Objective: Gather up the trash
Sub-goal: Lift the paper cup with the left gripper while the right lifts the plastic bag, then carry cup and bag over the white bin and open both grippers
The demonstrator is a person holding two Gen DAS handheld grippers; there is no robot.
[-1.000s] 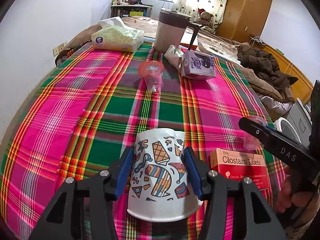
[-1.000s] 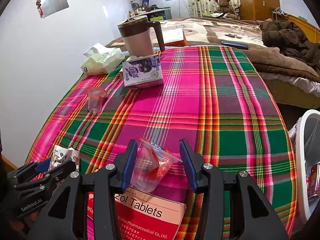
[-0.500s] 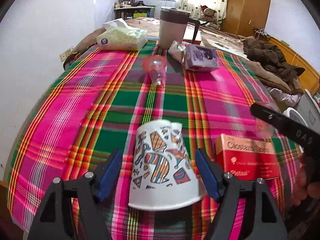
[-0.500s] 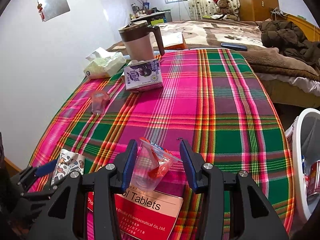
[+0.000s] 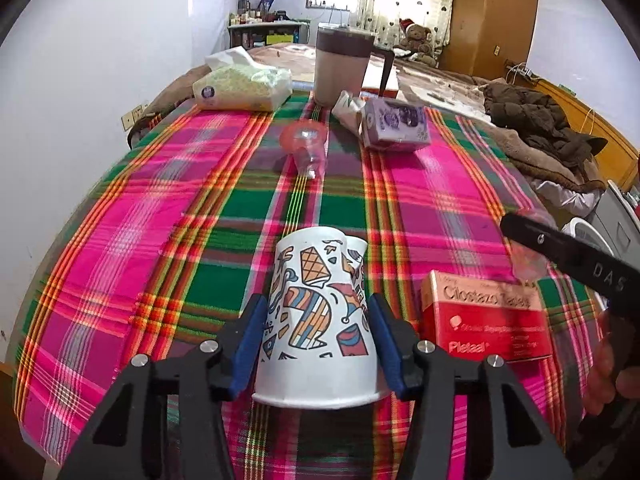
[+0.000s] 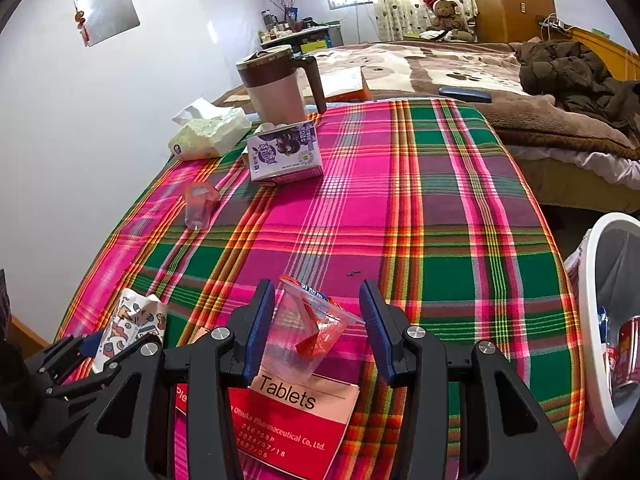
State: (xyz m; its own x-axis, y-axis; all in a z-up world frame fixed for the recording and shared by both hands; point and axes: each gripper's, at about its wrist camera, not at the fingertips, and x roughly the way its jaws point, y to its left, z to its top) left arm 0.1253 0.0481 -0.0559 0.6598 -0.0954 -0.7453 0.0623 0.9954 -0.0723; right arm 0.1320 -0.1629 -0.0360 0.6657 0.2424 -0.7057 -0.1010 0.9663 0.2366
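Note:
A patterned paper cup lies on its side on the plaid tablecloth. My left gripper is shut on it, blue pads against both sides; it also shows in the right wrist view. My right gripper is shut on a crumpled clear plastic cup with a red lid, held just above a red tablet box. The tablet box lies right of the paper cup. Another clear plastic cup lies further back mid-table.
A purple drink carton, a tissue pack and a large lidded mug stand at the far end. A white bin with trash stands off the table's right edge. A bed lies beyond.
My left gripper opened wide around the paper cup half a second ago and has now shut on it again. My right gripper still holds the plastic cup and has barely moved.

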